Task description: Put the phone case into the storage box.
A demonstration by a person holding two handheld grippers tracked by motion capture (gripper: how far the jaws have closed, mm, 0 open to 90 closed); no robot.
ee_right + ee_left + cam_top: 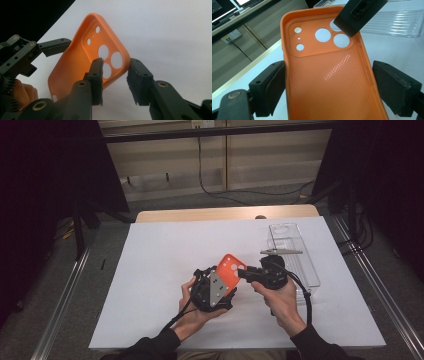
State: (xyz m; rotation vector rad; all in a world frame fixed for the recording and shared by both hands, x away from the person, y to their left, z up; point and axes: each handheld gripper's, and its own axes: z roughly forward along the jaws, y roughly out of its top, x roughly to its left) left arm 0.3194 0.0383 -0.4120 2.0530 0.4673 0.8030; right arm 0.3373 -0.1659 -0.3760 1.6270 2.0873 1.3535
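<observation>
So the thing in play is an orange phone case (329,75), soft-looking, with a raised rim, a fine dotted texture on the inside and a recessed camera block with three big round holes plus a few small ones. It's held up off the counter (165,250), tilted, roughly in the middle between the two hands.

The left tongs (328,87) have it across its width: one jaw presses on each long edge, so they're pinching the case around its lower half, hollow side facing their camera. That view also shows one black jaw of the other tongs coming down over the camera-hole corner, and a clear plastic tray (392,22) lying behind on the white sheet.

The right tongs (115,80) are at the camera end. From their view, one jaw sits inside the case next to the big holes and the other sits outside the rim, with a bit of a gap showing on the outer side, so they look spread around that edge rather than clamped on it. You also get the left tongs gripping the far end, and a bit of hand.

The high view gives the layout: both hands close together near the front of the counter, case sticking up between them, and the tray (292,252) off to the right with a small flat tool (281,252) lying across it.
</observation>
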